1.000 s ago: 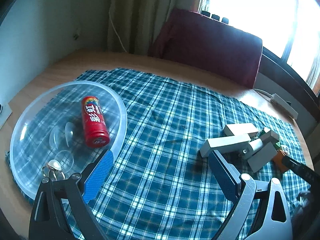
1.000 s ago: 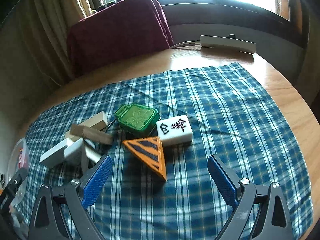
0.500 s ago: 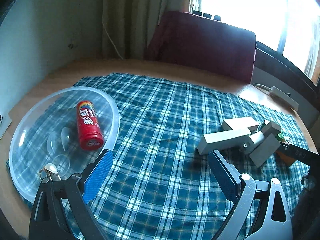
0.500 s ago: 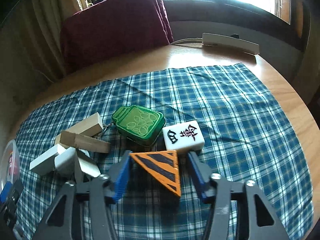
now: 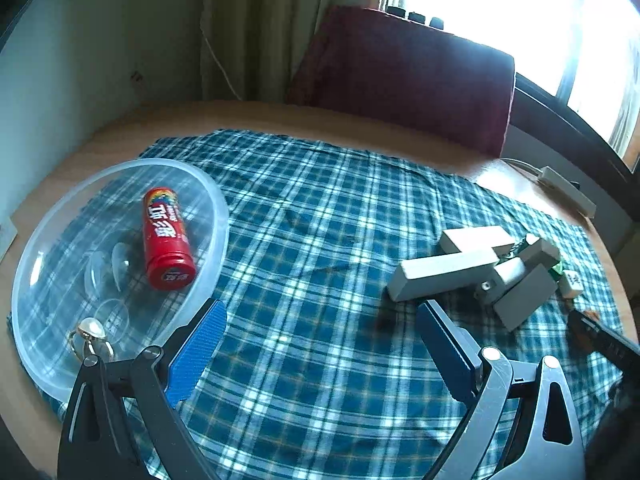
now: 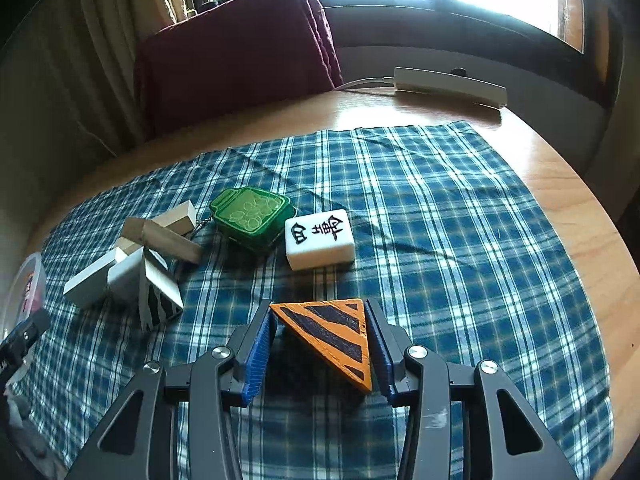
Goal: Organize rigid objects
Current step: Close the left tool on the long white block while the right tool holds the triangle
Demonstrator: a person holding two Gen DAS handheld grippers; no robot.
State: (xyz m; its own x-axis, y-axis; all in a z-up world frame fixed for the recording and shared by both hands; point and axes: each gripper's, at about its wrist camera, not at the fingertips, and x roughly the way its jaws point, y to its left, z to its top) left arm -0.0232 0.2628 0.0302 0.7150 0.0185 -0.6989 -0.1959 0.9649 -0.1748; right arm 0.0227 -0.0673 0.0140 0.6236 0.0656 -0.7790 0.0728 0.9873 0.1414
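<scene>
My right gripper [image 6: 320, 320] is shut on the orange triangular block with black stripes [image 6: 332, 332], its blue pads against both sides. Beyond it lie a white mahjong tile [image 6: 320, 239] and a green jar-shaped keychain [image 6: 252, 218]. A pile of pale wooden blocks [image 6: 140, 260] lies to the left. In the left wrist view my left gripper [image 5: 320, 332] hangs open over the plaid cloth, with nothing between its fingers. A clear plastic bowl [image 5: 218, 216] at the left holds a red can [image 5: 166, 238] and a pearl ring [image 5: 91, 330]. The block pile [image 5: 472, 268] is at the right.
A blue plaid cloth [image 6: 440, 220] covers the round wooden table [image 6: 568, 208]. A dark red cushion [image 6: 236, 56] stands at the back by the curtain. A white power strip [image 6: 448, 86] lies near the window at the table's far edge.
My right gripper moved forward and closed on the orange striped triangle. The left gripper stayed open while its view drifted slightly.
</scene>
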